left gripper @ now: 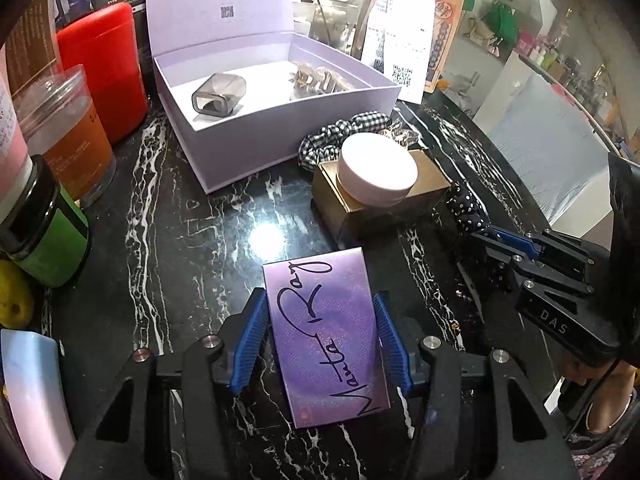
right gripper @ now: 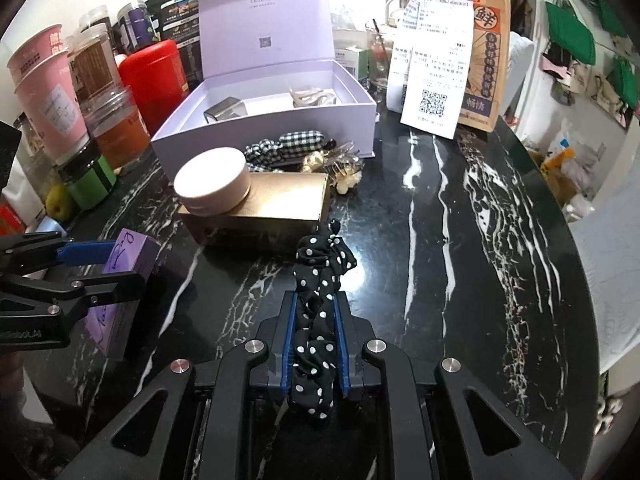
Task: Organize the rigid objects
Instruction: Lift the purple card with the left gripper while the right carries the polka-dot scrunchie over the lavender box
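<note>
Two close, downward wrist views

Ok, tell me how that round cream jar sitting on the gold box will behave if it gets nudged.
The round jar overhangs the edge of the gold box, so a nudge could probably tip it off. Its smooth lid and sides look slippery, likely sliding easily. Being round, it may roll on the marble table if it lands sideways.

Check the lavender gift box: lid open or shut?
Open. The lavender gift box has its hinged lid standing upright behind it, leaving the interior and the items inside exposed in both views.
</note>
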Action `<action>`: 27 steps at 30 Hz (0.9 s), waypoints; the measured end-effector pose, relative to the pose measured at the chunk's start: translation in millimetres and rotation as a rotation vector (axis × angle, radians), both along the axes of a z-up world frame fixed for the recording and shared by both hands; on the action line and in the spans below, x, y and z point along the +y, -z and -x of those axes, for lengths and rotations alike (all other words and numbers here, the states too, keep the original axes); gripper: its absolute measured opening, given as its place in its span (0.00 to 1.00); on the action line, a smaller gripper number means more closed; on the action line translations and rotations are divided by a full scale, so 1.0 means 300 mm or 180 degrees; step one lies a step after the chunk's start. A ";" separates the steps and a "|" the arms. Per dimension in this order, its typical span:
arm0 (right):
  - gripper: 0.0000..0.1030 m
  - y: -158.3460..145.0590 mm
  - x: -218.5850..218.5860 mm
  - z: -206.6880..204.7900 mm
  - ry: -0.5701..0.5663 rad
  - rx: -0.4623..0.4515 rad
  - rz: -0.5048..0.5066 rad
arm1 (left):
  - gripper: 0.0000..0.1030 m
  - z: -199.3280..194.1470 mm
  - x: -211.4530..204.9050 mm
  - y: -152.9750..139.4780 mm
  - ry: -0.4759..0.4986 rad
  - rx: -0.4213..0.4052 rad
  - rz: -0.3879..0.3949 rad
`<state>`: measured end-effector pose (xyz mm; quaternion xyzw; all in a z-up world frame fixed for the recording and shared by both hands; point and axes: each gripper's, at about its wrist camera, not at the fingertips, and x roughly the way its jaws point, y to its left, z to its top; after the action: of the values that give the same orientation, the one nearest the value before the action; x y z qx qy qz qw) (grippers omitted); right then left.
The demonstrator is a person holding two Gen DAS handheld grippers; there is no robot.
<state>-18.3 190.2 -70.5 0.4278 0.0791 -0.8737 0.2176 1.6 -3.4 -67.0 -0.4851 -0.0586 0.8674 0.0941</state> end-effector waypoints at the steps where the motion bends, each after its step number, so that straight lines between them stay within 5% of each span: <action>1: 0.16 -0.007 0.001 -0.003 0.0003 0.0010 0.0014 | 0.51 -0.001 -0.002 -0.005 0.0000 0.0014 -0.0007; 27: 0.16 -0.169 -0.062 -0.052 -0.0278 0.0282 0.0285 | 0.51 -0.015 -0.038 -0.217 -0.0012 0.0662 0.0008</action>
<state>-2.7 171.7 -19.7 0.3747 0.0681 -0.8841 0.2708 6.2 -14.7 -2.0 -0.3925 -0.0484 0.9133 0.0974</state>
